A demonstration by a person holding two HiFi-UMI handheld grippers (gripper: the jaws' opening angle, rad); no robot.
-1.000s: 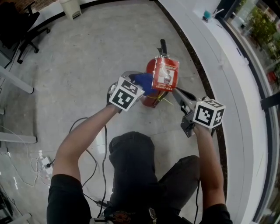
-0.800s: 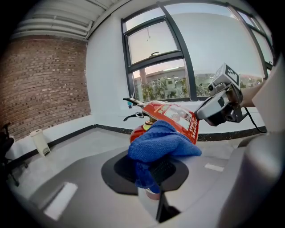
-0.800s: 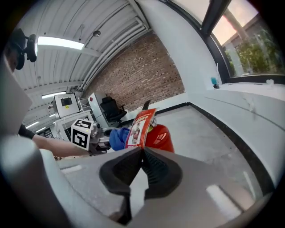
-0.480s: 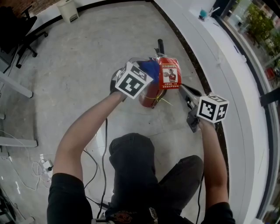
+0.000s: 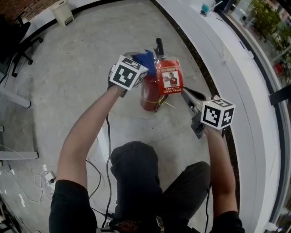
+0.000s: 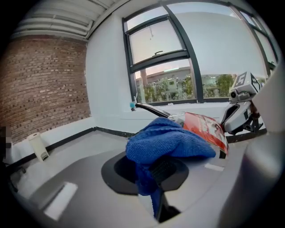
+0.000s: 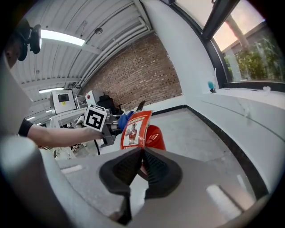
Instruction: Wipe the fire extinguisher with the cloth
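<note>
A red fire extinguisher (image 5: pixel 150 95) stands on the grey floor with its black lever (image 5: pixel 158 46) pointing away from me. A red-and-white tag (image 5: pixel 169 78) hangs across its top. My left gripper (image 5: pixel 138 68) is shut on a bunched blue cloth (image 5: pixel 146 58), which rests against the extinguisher's upper left side by the valve. In the left gripper view the cloth (image 6: pixel 167 142) drapes over the jaws and hides their tips. My right gripper (image 5: pixel 184 92) comes in from the right, shut on the tag's lower corner (image 7: pixel 133 129). The red body (image 7: pixel 154 136) shows behind the tag.
A long white window ledge (image 5: pixel 236 68) with a dark base strip runs along the right, carrying a small teal object (image 5: pixel 205 8). A black office chair (image 5: pixel 20 34) and a white bin (image 5: pixel 60 12) stand far left. Cables (image 5: pixel 97 168) and a power strip (image 5: pixel 47 170) lie near my knees.
My left gripper has carried the cloth up and away from me along the extinguisher's left side toward its top. The right gripper has stayed on the tag, shifting only slightly.
</note>
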